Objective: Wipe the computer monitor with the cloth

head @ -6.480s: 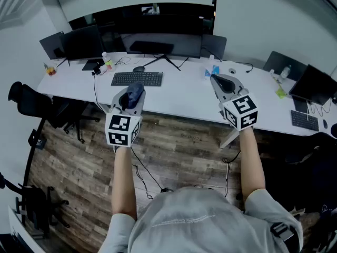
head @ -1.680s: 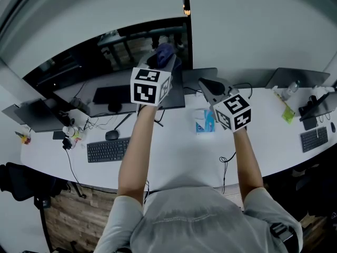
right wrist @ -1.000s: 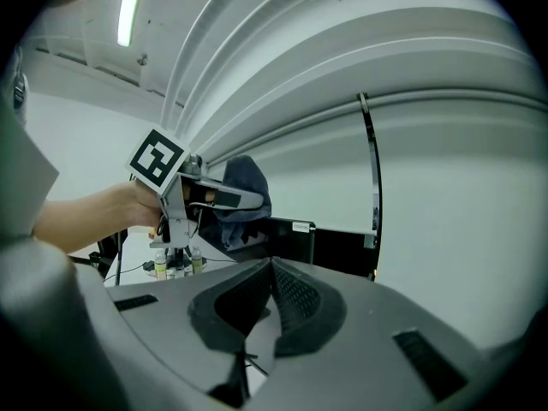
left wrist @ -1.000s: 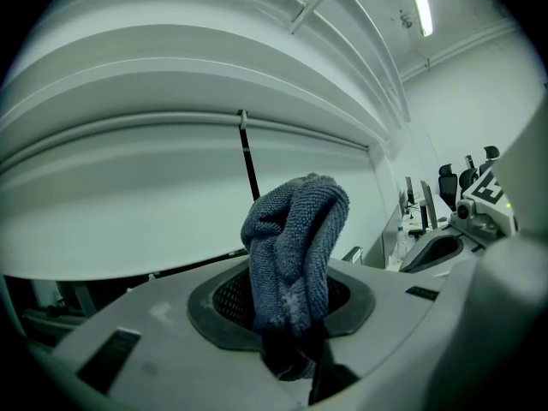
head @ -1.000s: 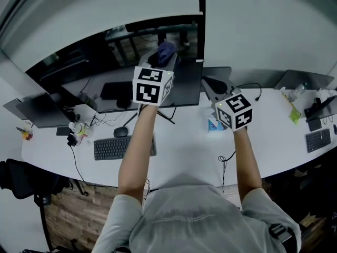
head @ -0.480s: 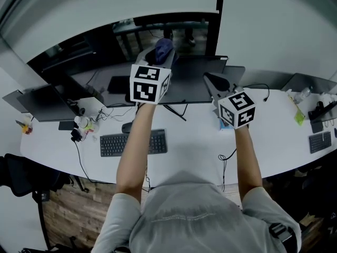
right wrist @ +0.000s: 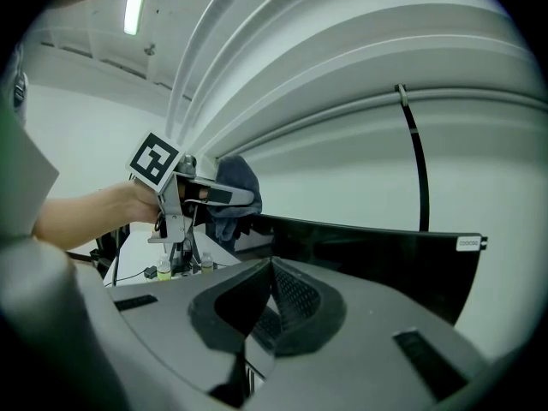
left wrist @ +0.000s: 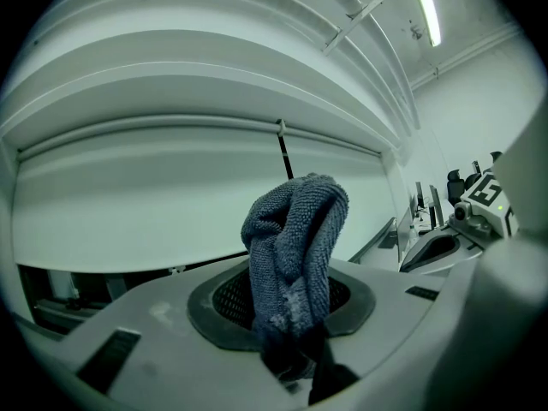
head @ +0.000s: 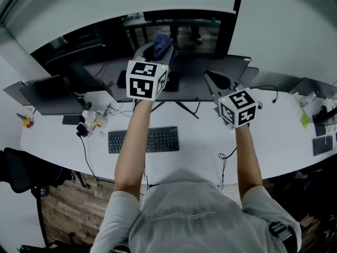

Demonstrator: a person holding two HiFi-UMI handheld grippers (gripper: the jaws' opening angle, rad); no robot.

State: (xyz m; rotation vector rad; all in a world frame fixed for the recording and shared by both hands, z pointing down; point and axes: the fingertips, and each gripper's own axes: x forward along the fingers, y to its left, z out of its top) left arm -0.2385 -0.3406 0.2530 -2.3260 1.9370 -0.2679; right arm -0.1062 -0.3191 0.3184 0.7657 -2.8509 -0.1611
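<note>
**While the cloth is clamped in the left claw, the right claw is closed on nothing**

Where the white desk [head: 200, 146] curves across the head view, the computer monitor [head: 195, 78] is seen standing at its far side, with its stand legs [head: 187, 108] splayed beneath it. A black keyboard [head: 143, 139] lies in front of it. The left gripper [head: 154, 51] is raised over the monitor's left part. Its jaws are closed on the blue cloth [head: 160, 45], which bunches up out of them. The person's left forearm [head: 131, 141] crosses the keyboard's left half and hides part of the screen's lower edge.

The right gripper [head: 213, 79] is held over the screen's right part. Its jaws are pressed together with nothing between them, as the right gripper view shows.

A second dark monitor [head: 47, 94] stands to the left, with small bottles [head: 92, 119] and tangled cables [head: 87, 157] just beside it. Another keyboard [head: 322, 145] is cut off at the right edge, and a black chair [head: 21, 173] is partly cropped at the left.

In the right gripper view the cloth is seen near the monitor's top left edge. Whether it touches the screen cannot be told. In the left gripper view the cloth blocks the middle, and the monitor is not shown at all.
</note>
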